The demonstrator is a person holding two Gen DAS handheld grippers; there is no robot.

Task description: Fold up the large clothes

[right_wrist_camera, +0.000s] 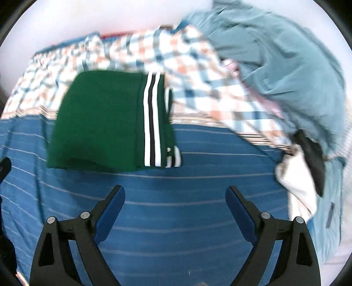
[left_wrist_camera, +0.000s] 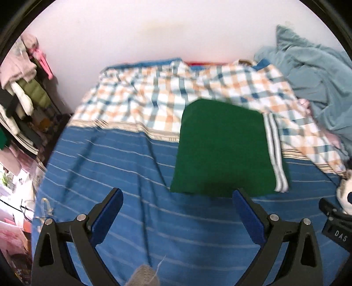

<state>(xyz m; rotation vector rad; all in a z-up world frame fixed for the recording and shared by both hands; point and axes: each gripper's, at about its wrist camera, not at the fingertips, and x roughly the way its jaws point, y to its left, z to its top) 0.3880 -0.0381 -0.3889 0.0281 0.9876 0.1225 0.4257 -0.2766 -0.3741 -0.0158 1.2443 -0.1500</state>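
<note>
folded green knit garment [right_wrist_camera: 96, 123] — white-black side stripes | blue bedsheet [right_wrist_camera: 176, 209] — thin pale lines | orange-blue checked cloth [left_wrist_camera: 143, 103]

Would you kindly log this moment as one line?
green garment: folded on bed | left gripper: open | right gripper: open

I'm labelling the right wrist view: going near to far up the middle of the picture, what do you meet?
right gripper, jaws open → blue striped bedsheet → folded green garment → checked sheet → pale wall
</note>
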